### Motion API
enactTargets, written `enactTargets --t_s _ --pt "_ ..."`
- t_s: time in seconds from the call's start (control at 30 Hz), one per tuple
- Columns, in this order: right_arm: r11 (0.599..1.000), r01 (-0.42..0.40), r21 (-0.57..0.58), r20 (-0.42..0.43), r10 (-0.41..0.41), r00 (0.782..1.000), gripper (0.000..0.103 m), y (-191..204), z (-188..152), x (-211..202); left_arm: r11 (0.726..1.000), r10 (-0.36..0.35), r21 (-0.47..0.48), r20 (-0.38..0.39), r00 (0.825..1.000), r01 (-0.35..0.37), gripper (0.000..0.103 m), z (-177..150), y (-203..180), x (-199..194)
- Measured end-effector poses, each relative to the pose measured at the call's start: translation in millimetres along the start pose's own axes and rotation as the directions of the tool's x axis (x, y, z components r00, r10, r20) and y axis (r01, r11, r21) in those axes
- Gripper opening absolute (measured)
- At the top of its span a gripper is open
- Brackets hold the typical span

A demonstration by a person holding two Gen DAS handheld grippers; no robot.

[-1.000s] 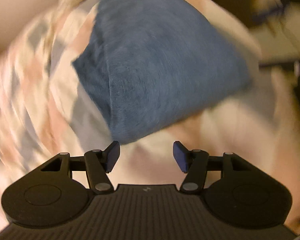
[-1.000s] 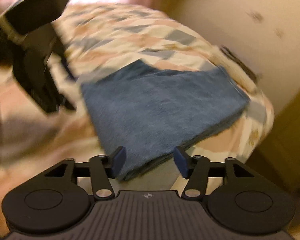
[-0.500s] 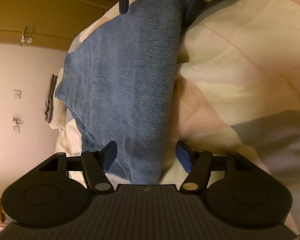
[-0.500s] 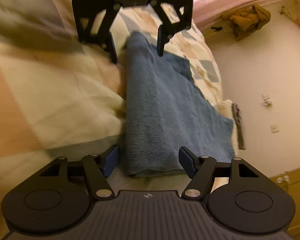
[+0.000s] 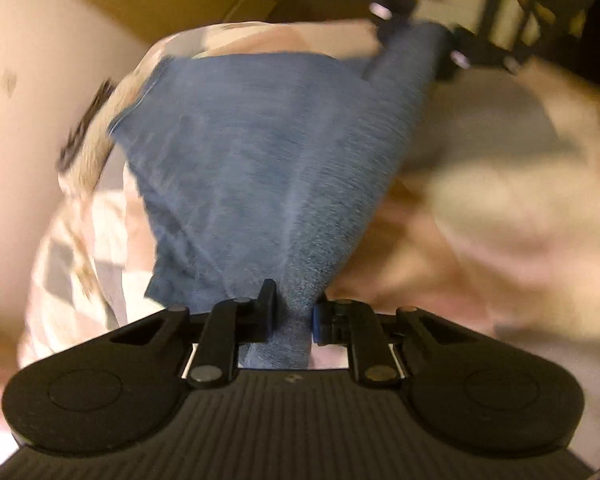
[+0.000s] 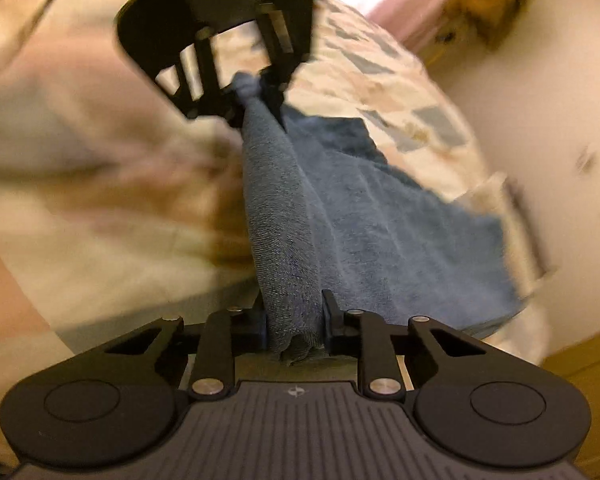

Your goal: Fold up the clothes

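Pinching opposite ends of one folded edge, the left gripper and right gripper are both clamping the blue towel, which is sagging soft and limp over the patchwork bedspread, likely needing corner grips.

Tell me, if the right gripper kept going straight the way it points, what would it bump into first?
Probably the left gripper. The right gripper is shut on the blue towel, whose edge stretches straight ahead to it; depth is unclear.
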State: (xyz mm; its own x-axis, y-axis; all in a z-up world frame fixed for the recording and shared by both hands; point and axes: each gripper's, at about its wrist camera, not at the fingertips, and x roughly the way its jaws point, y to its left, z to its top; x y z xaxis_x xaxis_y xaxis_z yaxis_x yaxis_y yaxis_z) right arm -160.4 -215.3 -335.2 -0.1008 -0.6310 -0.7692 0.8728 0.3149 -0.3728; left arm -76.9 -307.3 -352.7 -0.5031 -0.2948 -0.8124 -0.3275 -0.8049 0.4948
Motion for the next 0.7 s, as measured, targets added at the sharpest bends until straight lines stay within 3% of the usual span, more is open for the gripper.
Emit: enactTargets --t_s 0.03,0.1,0.17,0.27,0.37,0.43,0.53,0.7 --pt "0.995 -0.073 0.07 0.007 0.072 0.997 0.022 -20.9 1.7 -5.9 0.999 -0.029 -0.043 -0.006 1.0 0.028 0.014 5.4 13.5 -6.4" --pt "0.947 -0.233 0.22 0.029 0.233 0.972 0.022 -73.1 6.7 -10.7 0.988 -0.069 -0.138 -0.011 0.998 0.067 0.014 19.7 49.1 -15.1" --pt "0.864 -0.363 0.348 0.07 0.362 0.929 0.02 -124.5 4.8 -11.8 0.972 -0.092 -0.219 -0.001 0.996 0.089 0.014 35.9 88.9 -17.7" --pt "0.76 -0.484 0.433 0.149 0.469 0.87 0.019 -190.6 -3.2 -6.7 0.941 -0.109 -0.32 0.013 0.994 0.107 0.014 61.2 143.6 -9.3" --pt "0.689 -0.547 0.476 0.216 0.512 0.832 0.018 -264.7 -12.7 10.7 0.909 -0.105 -0.403 0.014 0.994 0.102 0.014 94.5 198.9 17.0" --pt "0.666 -0.561 0.491 0.242 0.515 0.823 0.018 -311.5 -20.5 29.5 0.881 -0.101 -0.465 0.003 0.995 0.09 0.014 112.4 230.0 41.0" --pt "0.624 -0.587 0.516 0.249 0.546 0.8 0.018 -380.1 -38.3 76.1 0.808 -0.093 -0.586 -0.021 0.995 0.063 0.014 136.5 274.7 93.3" --pt "0.503 -0.606 0.617 0.23 0.621 0.749 0.017 -461.5 -72.4 169.4 0.688 -0.118 -0.726 -0.103 0.988 0.006 0.017 163.3 328.5 194.4"
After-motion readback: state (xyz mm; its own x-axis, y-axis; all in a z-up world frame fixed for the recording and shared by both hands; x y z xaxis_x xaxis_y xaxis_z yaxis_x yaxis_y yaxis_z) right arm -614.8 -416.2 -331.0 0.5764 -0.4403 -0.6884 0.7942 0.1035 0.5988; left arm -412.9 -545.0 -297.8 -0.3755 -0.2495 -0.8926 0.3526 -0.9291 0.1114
